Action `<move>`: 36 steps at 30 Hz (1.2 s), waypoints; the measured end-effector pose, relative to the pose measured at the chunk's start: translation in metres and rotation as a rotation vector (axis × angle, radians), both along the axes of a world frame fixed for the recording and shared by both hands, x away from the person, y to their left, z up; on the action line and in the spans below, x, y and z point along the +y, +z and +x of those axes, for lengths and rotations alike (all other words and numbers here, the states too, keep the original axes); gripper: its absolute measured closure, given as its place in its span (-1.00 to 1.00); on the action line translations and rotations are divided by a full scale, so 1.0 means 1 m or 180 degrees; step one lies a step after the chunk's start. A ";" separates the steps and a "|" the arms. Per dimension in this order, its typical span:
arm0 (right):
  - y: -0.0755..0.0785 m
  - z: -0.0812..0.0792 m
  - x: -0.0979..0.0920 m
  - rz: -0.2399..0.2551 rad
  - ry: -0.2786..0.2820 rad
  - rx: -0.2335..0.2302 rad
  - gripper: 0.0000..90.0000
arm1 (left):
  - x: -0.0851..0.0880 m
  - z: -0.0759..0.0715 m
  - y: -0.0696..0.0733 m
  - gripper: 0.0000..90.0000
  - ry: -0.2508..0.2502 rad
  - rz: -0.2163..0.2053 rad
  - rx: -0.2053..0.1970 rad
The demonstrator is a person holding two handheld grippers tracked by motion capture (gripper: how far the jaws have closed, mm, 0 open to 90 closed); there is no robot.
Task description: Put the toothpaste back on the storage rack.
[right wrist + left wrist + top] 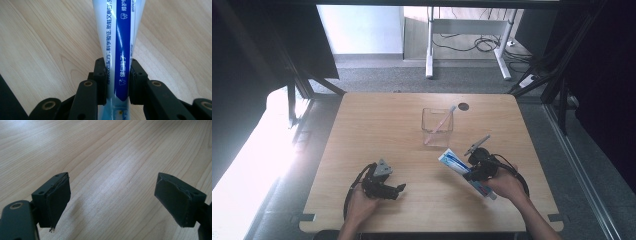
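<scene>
Between the right claw [117,82] pads sits the tube [117,37], gripped firmly; lift it level toward the cup [437,127] ahead. Left claw [112,202] rests wide open, empty.

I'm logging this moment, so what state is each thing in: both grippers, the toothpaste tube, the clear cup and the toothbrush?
Left gripper: open, nothing between the jaws, above bare table.
Right gripper: shut on the toothpaste tube.
Toothpaste tube: clamped, tilted.
Clear cup: upright on the table.
Toothbrush: leaning inside the clear cup.
</scene>
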State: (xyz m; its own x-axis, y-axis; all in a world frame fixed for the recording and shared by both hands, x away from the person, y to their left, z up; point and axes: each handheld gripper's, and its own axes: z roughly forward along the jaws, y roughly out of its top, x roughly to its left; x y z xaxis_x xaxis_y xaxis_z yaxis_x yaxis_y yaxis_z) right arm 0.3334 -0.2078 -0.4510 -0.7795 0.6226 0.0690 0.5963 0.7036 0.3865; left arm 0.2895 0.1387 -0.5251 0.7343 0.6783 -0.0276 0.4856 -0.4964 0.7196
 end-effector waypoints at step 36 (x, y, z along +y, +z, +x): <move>0.049 0.035 0.023 0.0708 -0.0161 -0.0632 0.61 | 0.004 0.001 0.001 -0.71 -0.0009 -0.0111 0.0000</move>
State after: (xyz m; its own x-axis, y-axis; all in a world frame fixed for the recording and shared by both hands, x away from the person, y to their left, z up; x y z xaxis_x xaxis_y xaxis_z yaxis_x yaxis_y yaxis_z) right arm 0.3680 -0.1845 -0.4019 -0.7597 0.6478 0.0573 0.5258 0.5599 0.6403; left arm 0.2900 0.1424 -0.5246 0.7362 0.6748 -0.0513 0.4843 -0.4723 0.7364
